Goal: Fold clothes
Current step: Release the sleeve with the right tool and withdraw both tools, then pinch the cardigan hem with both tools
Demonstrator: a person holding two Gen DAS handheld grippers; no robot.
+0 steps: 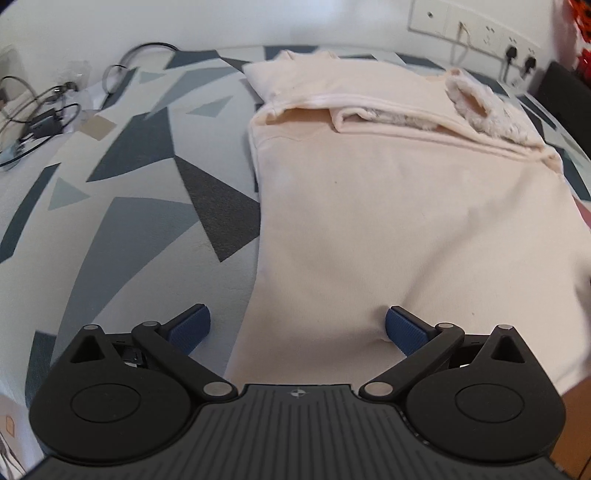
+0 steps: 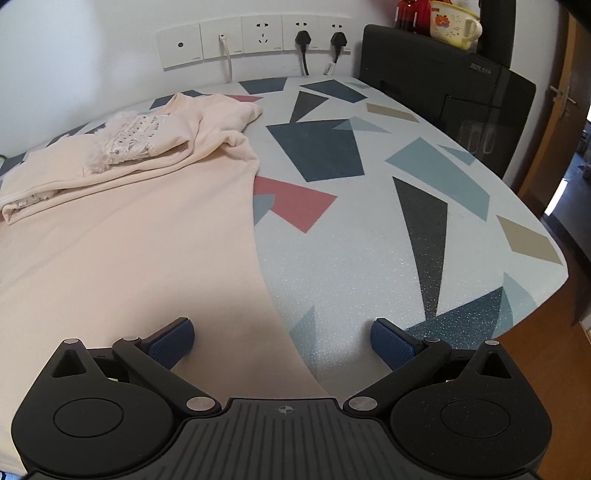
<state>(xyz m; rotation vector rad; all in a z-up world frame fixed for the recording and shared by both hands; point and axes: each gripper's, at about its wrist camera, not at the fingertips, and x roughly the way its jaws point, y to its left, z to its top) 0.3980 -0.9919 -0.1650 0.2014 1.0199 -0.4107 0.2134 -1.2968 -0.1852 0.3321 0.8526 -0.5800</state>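
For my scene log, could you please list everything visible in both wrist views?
garment: one, pale peach, flat on the table, sleeves folded across its far end.
table: one, pale with blue, grey, red and tan shapes.
wall sockets: one row, white, behind the table; two black plugs in.
cables: several, dark, far left corner.
black box: one, far right.
mug: one, cream, on the box.
left gripper: open, over the garment's left edge.
right gripper: open, over its right edge.
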